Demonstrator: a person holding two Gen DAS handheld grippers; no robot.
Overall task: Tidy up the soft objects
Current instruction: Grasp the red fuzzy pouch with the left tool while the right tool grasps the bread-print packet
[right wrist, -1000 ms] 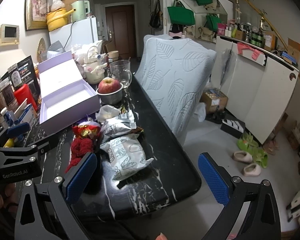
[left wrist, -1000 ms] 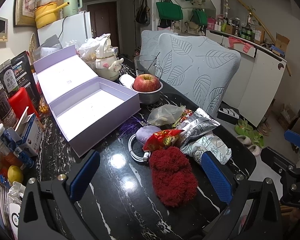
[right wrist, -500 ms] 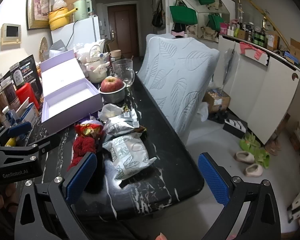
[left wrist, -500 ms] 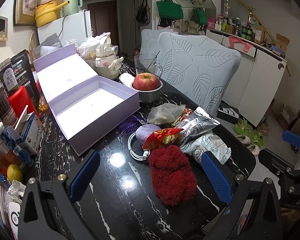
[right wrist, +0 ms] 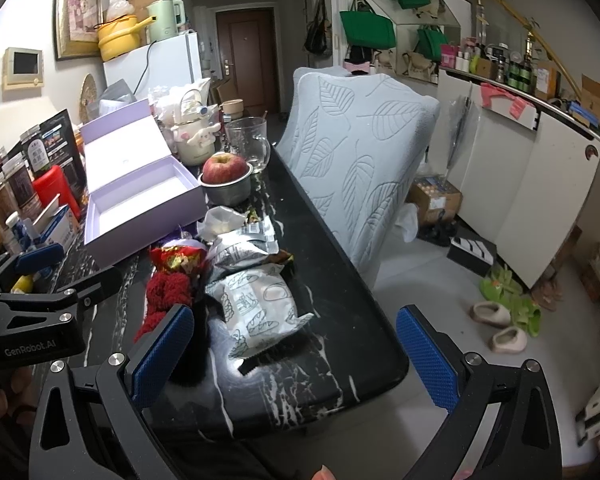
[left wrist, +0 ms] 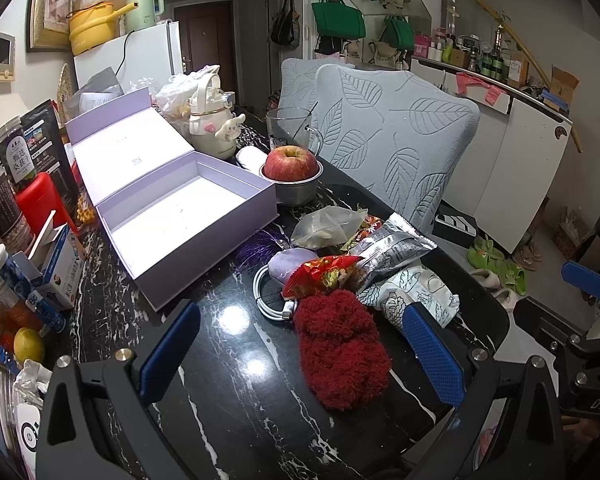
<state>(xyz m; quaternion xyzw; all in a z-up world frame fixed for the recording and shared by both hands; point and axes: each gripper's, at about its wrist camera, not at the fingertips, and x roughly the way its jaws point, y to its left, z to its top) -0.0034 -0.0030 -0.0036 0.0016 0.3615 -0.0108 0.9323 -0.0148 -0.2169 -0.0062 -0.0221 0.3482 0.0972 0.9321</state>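
Left wrist view: red fuzzy sock [left wrist: 342,350] lies on the black marble table [left wrist: 228,400], just ahead of the left gripper [left wrist: 300,354] and right of its centreline, nearer the right pad. Long axis runs near-to-far, tilted slightly left at the far end. Jaws wide, holding nothing. Right gripper [right wrist: 292,352] also wide and empty, aimed past the table edge; left is nearer. Open lilac box [left wrist: 188,216] sits far-left. Sock's far end is tucked under a red snack packet [left wrist: 320,274]; sock count unclear.
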